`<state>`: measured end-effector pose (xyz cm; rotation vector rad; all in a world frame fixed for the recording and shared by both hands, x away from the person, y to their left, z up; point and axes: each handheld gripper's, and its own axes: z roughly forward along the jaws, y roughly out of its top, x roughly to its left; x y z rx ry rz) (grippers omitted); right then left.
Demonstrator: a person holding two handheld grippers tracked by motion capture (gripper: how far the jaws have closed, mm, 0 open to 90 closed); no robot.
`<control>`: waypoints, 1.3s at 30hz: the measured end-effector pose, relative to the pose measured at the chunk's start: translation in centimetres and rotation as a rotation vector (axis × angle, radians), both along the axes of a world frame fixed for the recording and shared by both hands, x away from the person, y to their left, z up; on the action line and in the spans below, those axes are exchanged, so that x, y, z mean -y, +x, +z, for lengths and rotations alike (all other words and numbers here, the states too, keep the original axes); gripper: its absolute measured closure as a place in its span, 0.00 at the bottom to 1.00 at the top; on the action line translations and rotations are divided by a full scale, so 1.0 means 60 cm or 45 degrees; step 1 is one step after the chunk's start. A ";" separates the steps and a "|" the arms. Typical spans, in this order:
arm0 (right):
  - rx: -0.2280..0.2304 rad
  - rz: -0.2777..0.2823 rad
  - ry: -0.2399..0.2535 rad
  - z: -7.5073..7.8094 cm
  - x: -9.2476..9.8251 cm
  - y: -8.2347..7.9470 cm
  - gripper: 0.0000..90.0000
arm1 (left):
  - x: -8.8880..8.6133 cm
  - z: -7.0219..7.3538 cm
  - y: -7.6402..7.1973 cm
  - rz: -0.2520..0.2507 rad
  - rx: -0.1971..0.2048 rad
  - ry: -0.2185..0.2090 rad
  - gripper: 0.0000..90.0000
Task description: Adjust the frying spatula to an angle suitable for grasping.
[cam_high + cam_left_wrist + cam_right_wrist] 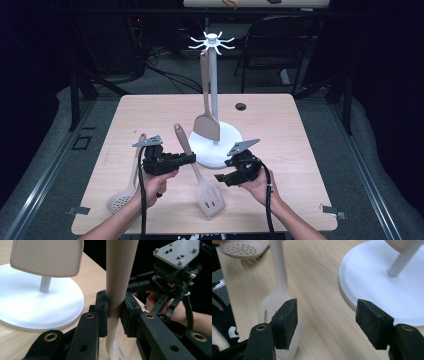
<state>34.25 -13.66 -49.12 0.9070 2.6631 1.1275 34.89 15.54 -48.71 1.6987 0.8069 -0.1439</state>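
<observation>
Nearest, around 6 o'clock, the slotted spatula (210, 197) lies head-down on the wooden surface (300, 145); the left gripper (113, 307) has its jaws clamped tight on the handle. The right gripper (325, 322) sits at 5 o'clock, jaws wide apart, gripping nothing. A perforated spoon (121, 200) rests at 7. Further back, the white rack (215, 145) has one solid spatula (206, 120) hanging on it. At 1 o'clock, a dark chair (280, 40) sits behind everything.

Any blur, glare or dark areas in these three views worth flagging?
High view: table evenly lit, surroundings nearly black, white rack base bright but readable. Left gripper view: sharp on the tongs clamping the slotted spatula handle; background black. Right gripper view: soft blur across the wood and the skimmer; the open tongs stay crisp.
</observation>
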 end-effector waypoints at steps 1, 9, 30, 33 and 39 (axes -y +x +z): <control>0.005 -0.013 -0.002 -0.001 0.006 0.001 0.37 | 0.000 0.002 0.000 -0.003 0.003 0.003 0.86; 0.003 -0.112 -0.008 -0.011 0.056 0.020 0.29 | 0.006 0.013 0.002 -0.020 0.050 0.035 0.86; 0.024 -0.304 -0.072 -0.006 0.140 0.033 0.15 | 0.035 0.050 0.015 -0.066 0.133 0.109 0.86; 0.027 -0.315 -0.079 -0.004 0.147 0.034 0.15 | 0.041 0.058 0.020 -0.079 0.146 0.121 0.86; 0.031 -0.345 -0.109 -0.005 0.155 0.038 0.09 | 0.048 0.074 0.025 -0.101 0.172 0.148 0.86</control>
